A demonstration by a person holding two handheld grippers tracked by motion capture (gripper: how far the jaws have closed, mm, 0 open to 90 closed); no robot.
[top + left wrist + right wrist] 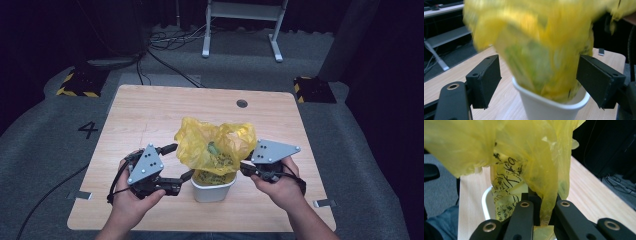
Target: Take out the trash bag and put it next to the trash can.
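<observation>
Your table (150, 115) is a light wood top, and near its front edge, between your 2 hands, stands the white bin (213, 189), a small plastic tub with a rolled rim. Out of it rises the yellow bag (215, 145), a thin translucent liner with black print, puffed up and crumpled above the tub while its lower part sits inside. Something green and small shows through the film near the top; what it is cannot be told. Expect the bag to handle as very light, soft and slippery: it will crease, slide between pads and tear if you pull hard on a single layer, so take it by a gathered fold near the mouth, not by the flat film. The tub is light too and may lift or tip with the bag, so it probably wants steadying at the rim. Your right gripper (246, 169) is clenched on a bunched strip of the bag's edge, seen in the right gripper view running down between the 2 closed jaws. Your left gripper (180, 162) is released: its jaws stand wide to either side of the bag and tub in the left gripper view, pads (485, 82) clear of the film, holding nothing.
</observation>
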